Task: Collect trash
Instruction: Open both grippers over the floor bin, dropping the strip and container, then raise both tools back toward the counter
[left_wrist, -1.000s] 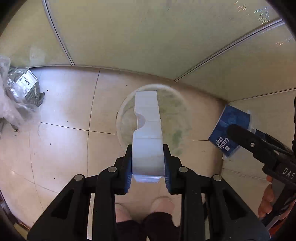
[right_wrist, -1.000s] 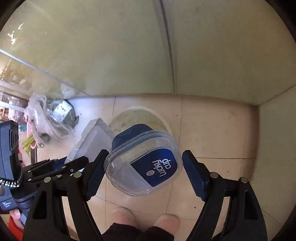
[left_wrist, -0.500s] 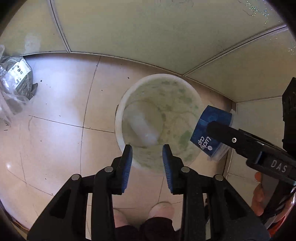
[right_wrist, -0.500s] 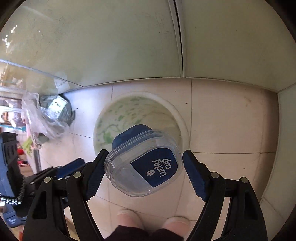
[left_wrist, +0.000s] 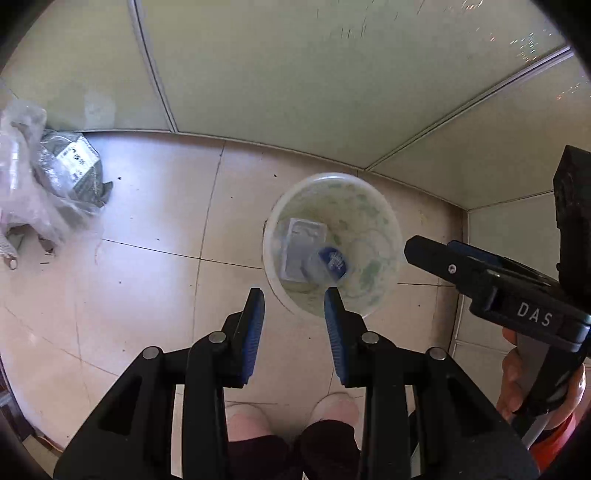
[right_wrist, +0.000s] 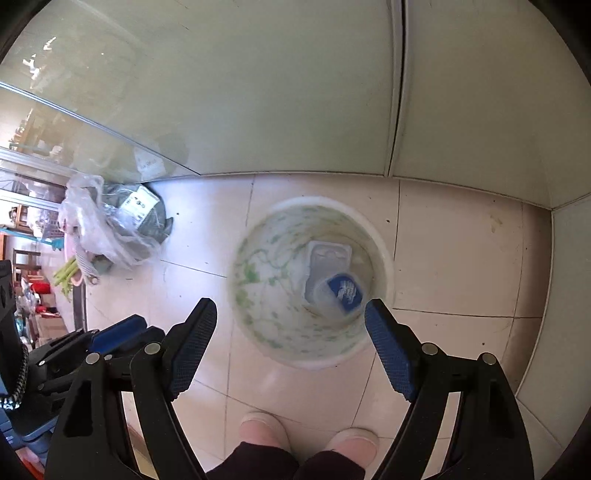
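Pale beige floor tiles (right_wrist: 454, 251) meet frosted greenish wall panels (left_wrist: 295, 74) in a corner, where a round white plastic bin with green blotches inside (right_wrist: 258, 332) stands. At its bottom lie a clear rectangular plastic tray (right_wrist: 327, 258) and, resting partly on it, a clear plastic cup with a blue label (right_wrist: 345, 291). Above the bin, the left gripper (left_wrist: 294, 295) hangs with its jaws narrowly parted and empty, and the right gripper (right_wrist: 291, 306) hangs with its jaws spread wide and empty. Nothing stands between either and the bin's mouth. A crumpled clear plastic bag over a grey bundle (left_wrist: 55, 192) sits well to the left by the wall. Pink slippers (right_wrist: 266, 428) show at the lower edge.
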